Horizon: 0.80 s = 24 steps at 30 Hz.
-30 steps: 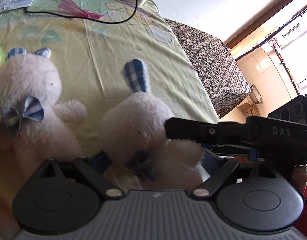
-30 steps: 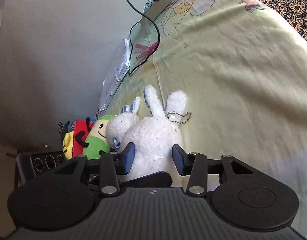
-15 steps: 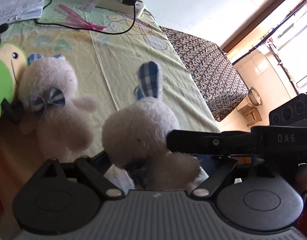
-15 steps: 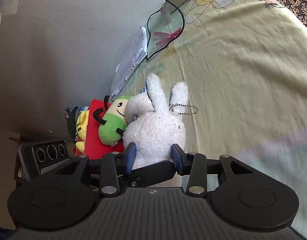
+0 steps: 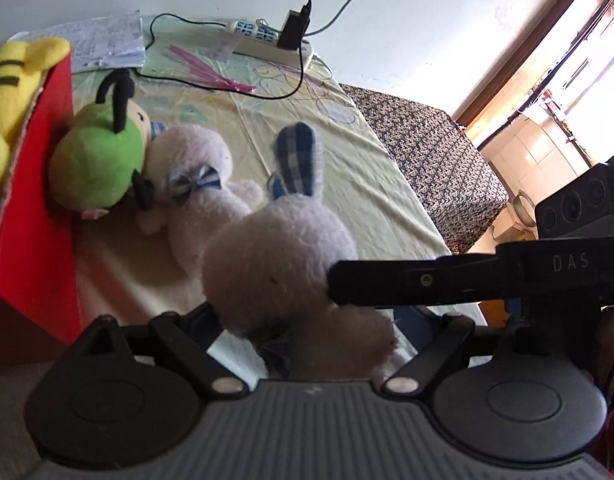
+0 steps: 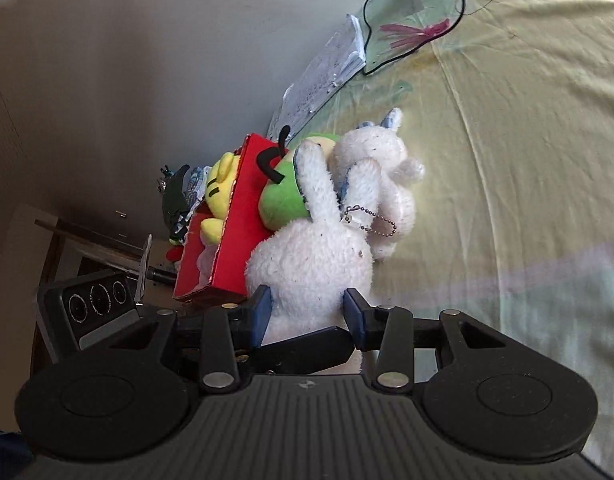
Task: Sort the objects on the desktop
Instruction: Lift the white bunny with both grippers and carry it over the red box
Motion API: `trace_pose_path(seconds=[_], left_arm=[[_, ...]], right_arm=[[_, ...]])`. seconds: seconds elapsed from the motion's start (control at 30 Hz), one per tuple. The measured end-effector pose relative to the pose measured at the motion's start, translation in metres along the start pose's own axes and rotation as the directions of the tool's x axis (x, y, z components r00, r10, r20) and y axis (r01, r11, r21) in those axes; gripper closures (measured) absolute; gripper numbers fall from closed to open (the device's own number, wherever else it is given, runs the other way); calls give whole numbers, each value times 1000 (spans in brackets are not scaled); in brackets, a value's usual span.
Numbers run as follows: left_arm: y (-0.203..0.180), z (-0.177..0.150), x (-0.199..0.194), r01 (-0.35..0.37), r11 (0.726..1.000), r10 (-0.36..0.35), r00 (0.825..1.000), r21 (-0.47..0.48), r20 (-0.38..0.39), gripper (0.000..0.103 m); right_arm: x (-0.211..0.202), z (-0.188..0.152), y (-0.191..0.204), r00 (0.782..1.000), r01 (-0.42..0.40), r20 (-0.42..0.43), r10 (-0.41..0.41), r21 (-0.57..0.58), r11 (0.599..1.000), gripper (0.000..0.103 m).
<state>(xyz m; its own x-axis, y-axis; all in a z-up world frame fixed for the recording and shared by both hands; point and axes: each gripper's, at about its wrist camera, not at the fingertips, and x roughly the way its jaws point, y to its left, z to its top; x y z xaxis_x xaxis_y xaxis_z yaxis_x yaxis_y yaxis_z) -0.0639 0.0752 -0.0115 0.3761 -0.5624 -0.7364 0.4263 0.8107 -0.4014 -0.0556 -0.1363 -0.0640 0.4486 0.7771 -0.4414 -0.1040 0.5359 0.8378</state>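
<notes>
Red box (image 6: pixel 219 240): left of and beyond the right claw, open-topped, with a yellow plush (image 6: pixel 217 200) already lying inside.
Green plush (image 6: pixel 283 196): just past the box's near wall, leaning on it, outside the box.
White bear (image 6: pixel 383 176): beyond the claws on the yellow sheet (image 6: pixel 527 140), pressed against the green plush, blue checked bow at its neck.
White rabbit (image 6: pixel 311 268): straight ahead, between both claws and clear of the sheet; ears point away, a ball chain hangs from its head.
Left claw (image 5: pixel 303 332): closed partway on the rabbit's lower body; pads mostly hidden by fur.
Right claw (image 6: pixel 307 312): blue pads pressed into the rabbit's sides, narrowly open, gripping it.
Step in hand: carrying the rabbit, likely toward the red box.
Next move: swing left over the box rim, clear the green plush, then let both claws part so the rabbit drops beside the yellow plush.
</notes>
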Motion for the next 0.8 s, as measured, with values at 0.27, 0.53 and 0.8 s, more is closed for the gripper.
trace_pose_path(seconds=[0.27, 0.53, 0.8], left_arm=[[20, -2, -54, 34, 996, -38, 998, 79, 57, 14], [47, 1, -105, 95, 984, -114, 987, 153, 117, 14], [71, 7, -150, 121, 970, -163, 967, 210, 194, 14]], right_arm=[[14, -22, 51, 998, -8, 69, 11, -43, 999, 60], [25, -46, 103, 986, 6, 167, 9, -88, 996, 59], [42, -58, 153, 963, 19, 268, 27, -171, 985, 58]])
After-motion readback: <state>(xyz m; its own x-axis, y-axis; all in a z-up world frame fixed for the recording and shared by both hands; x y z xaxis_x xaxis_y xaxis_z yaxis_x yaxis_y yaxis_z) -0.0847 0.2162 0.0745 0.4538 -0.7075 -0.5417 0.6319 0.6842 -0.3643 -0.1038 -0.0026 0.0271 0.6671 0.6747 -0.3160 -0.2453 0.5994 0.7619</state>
